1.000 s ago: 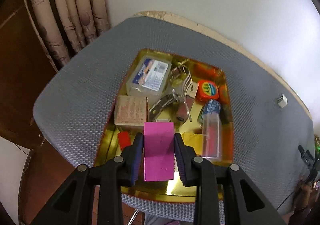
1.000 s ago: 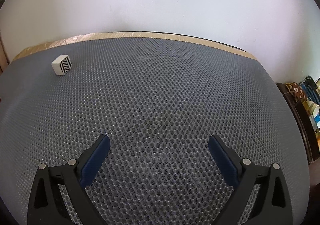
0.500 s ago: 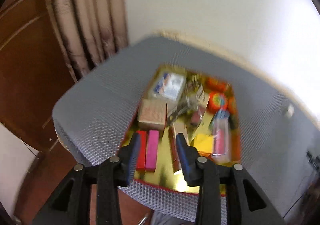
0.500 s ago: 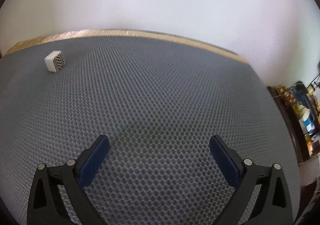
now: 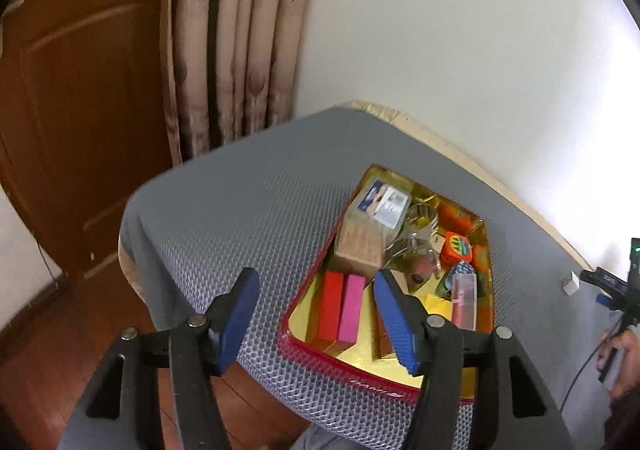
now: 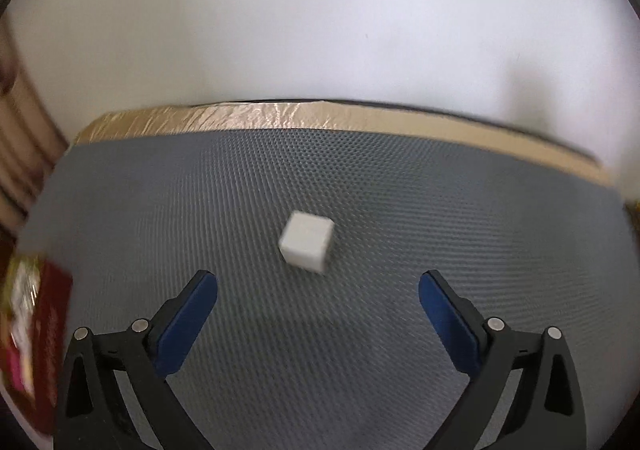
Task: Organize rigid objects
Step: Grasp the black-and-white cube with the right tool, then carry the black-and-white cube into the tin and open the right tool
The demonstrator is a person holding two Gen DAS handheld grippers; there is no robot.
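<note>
A red-rimmed gold tray [image 5: 344, 374] on the grey mesh table holds a pink block [image 5: 351, 309] beside a red block [image 5: 330, 305], a wooden box [image 5: 358, 246], a clear plastic case [image 5: 382, 206], metal tools, an orange item [image 5: 457, 246] and a clear tube [image 5: 463, 300]. My left gripper [image 5: 316, 316] is open and empty, above the tray's near left corner. My right gripper [image 6: 318, 314] is open and empty, just short of a small white cube [image 6: 307, 242] on the mesh. The cube also shows small in the left wrist view [image 5: 571, 284].
The tray's red edge [image 6: 44, 346] is blurred at the right wrist view's left. A tan strip [image 6: 320, 118] lines the table's far edge by the white wall. Curtain [image 5: 236, 50] and wooden door [image 5: 80, 110] stand to the left. A person's hand with a cable [image 5: 624, 346] is at right.
My left gripper let go of the pink block, which now lies in the tray beside the red block, then opened wide and pulled back leftward. My right gripper swung toward the white cube.
</note>
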